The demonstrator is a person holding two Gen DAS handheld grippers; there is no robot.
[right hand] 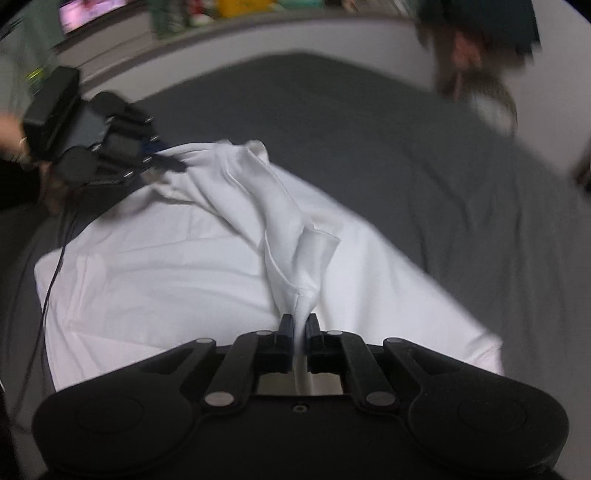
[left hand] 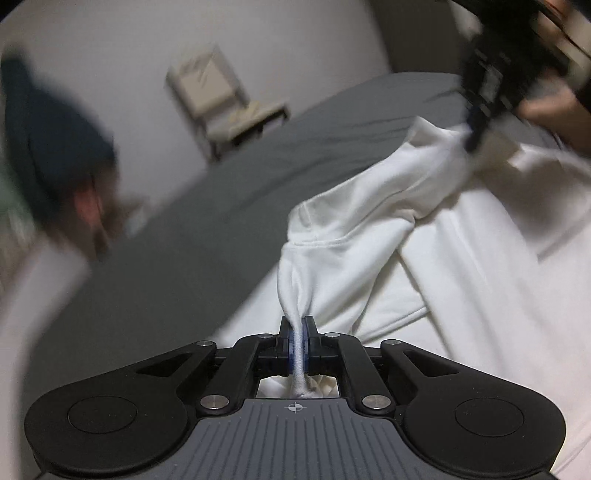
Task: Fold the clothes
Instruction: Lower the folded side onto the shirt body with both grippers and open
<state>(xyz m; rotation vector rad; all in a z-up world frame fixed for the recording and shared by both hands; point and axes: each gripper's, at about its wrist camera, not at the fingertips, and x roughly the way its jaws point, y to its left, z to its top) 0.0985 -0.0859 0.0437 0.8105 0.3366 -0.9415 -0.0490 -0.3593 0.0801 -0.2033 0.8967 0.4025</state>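
We hold both grippers angled down over the grey bedsheet (right hand: 351,122). The left gripper (left hand: 297,325) pinches a twisted bunch of soft white garment (left hand: 369,206) — the right gripper (right hand: 298,325) clamps another fold of it.

Dark blue blurred shape (left hand: 55,122) at left edge of left wrist view, can't tell what it is. Beige folding chair (left hand: 221,99) smeared by motion. White cotton garment (left hand: 461,240) cut off at right edge. Shelf clutter (right hand: 229,11) up top in right wrist view unreadable.
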